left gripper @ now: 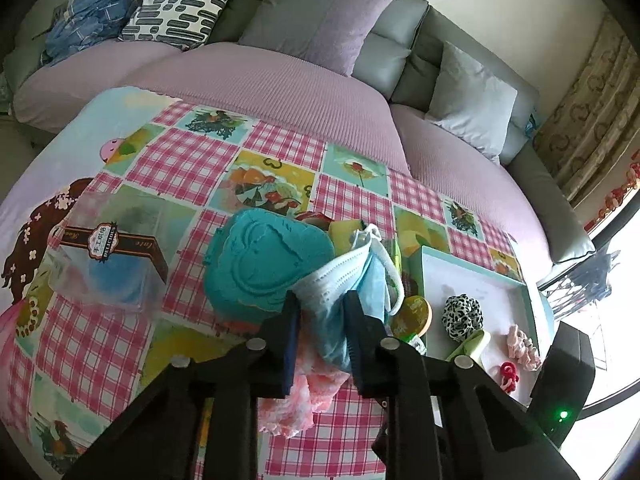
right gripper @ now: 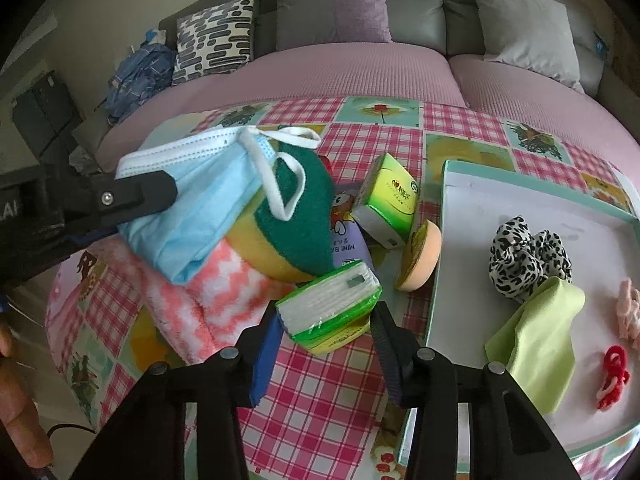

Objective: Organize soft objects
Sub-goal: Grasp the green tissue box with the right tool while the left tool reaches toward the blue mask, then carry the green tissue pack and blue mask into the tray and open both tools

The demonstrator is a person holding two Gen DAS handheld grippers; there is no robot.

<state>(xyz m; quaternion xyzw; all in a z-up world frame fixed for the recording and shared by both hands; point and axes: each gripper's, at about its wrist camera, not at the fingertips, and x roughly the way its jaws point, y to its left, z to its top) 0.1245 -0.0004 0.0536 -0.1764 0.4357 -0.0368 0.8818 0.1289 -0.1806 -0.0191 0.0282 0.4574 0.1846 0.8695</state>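
Observation:
A blue face mask (left gripper: 340, 304) hangs crumpled between the fingers of my left gripper (left gripper: 322, 316), which is shut on it. The right wrist view shows that mask (right gripper: 200, 200) lifted over a green-and-yellow sponge (right gripper: 304, 216) and a pink-white fluffy cloth (right gripper: 200, 292), with my left gripper (right gripper: 160, 196) coming in from the left. My right gripper (right gripper: 326, 328) is shut on a green tissue pack (right gripper: 328, 304), one pad against each side. A white tray (right gripper: 520, 200) to the right holds a leopard scrunchie (right gripper: 528, 260), a green cloth (right gripper: 540, 328), a pink scrunchie (right gripper: 628, 312) and a red hair tie (right gripper: 612, 376).
A second tissue pack (right gripper: 388, 200) and an orange round puff (right gripper: 420, 256) lie by the tray's left rim. A teal heart-embossed pad (left gripper: 264, 264) and a clear labelled box (left gripper: 108, 264) sit on the checked tablecloth (left gripper: 180, 160). A sofa (left gripper: 280, 88) with cushions runs behind.

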